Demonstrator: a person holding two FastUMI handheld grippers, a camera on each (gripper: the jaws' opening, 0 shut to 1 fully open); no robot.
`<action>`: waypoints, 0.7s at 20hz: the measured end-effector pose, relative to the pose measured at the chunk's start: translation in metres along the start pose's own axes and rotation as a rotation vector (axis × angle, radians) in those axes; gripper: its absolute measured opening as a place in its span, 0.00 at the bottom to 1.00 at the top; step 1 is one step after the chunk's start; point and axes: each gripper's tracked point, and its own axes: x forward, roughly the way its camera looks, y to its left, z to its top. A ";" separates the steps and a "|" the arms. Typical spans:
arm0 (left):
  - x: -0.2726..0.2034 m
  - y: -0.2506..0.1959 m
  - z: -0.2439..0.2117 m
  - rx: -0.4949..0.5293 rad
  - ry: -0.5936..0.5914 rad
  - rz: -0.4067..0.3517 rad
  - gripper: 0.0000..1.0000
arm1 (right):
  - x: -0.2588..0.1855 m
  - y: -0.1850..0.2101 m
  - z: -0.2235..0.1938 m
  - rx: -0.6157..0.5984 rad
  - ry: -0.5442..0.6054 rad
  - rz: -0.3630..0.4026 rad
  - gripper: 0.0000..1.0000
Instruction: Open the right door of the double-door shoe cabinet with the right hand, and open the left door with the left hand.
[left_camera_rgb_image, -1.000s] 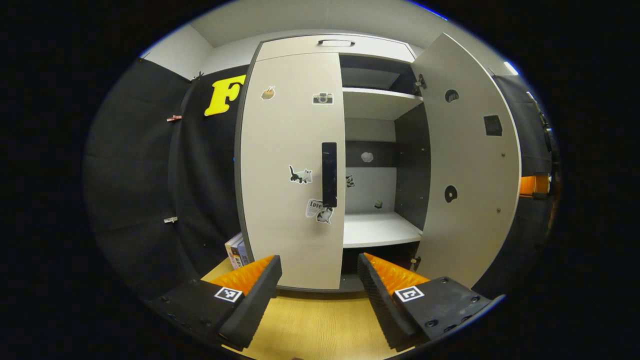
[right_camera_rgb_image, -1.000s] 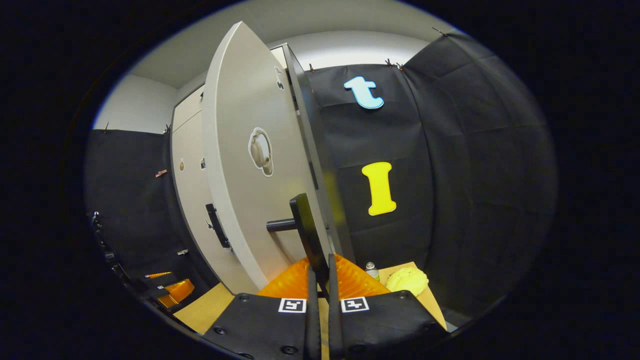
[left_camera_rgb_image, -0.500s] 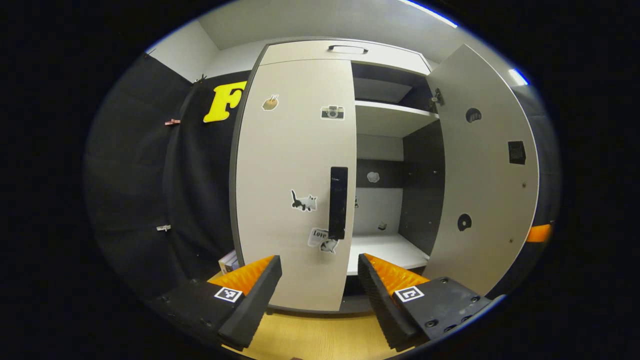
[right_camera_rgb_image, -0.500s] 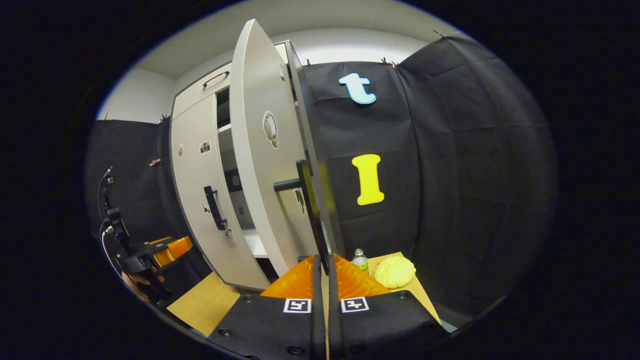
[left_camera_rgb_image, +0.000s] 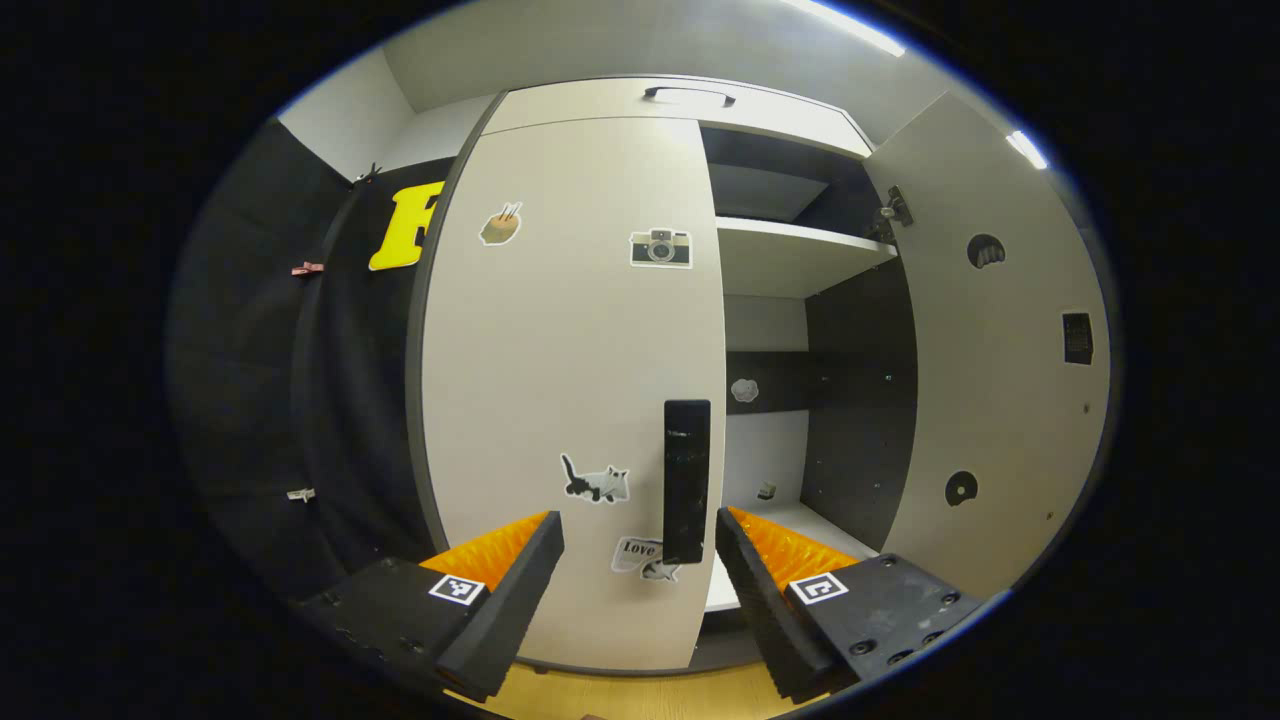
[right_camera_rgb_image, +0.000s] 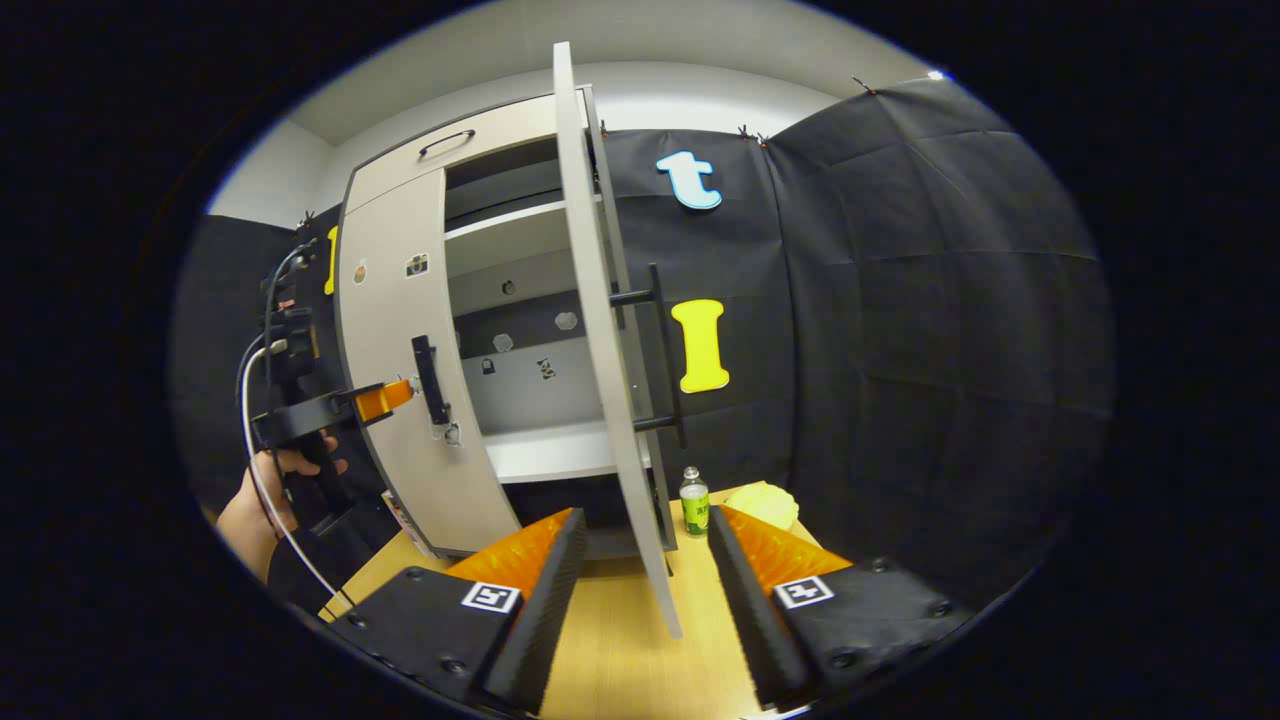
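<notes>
**Left door handle sitting between parted fingers, right door standing open**

The left gripper (left_camera_rgb_image: 638, 530) is holding its fingers apart, with the left door's handle (left_camera_rgb_image: 686, 480) showing between the tips; contact cannot be told. The left door (left_camera_rgb_image: 560, 380) is lying closed. The right gripper (right_camera_rgb_image: 640, 535) is spreading its fingers wide on either side of the right door (right_camera_rgb_image: 600, 330), which is standing open edge-on over the counter (right_camera_rgb_image: 640, 650), touching neither.

Black cloth (right_camera_rgb_image: 900, 300) hangs around my booth, pinned with small clips (left_camera_rgb_image: 301, 268) below a white wall (left_camera_rgb_image: 340, 110) and ceiling. A strip light (left_camera_rgb_image: 850, 25) glows overhead. Under me lies a pale wooden desk (right_camera_rgb_image: 640, 660).
</notes>
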 end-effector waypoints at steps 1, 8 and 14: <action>0.006 -0.003 0.002 0.003 -0.004 -0.013 0.95 | -0.003 0.009 -0.003 0.000 -0.001 0.009 0.92; 0.041 -0.019 0.006 0.006 -0.009 -0.044 0.95 | 0.002 0.075 -0.024 -0.063 0.002 0.083 0.99; 0.067 -0.021 -0.010 -0.036 0.022 -0.045 0.94 | 0.008 0.097 -0.017 -0.061 -0.037 0.109 1.00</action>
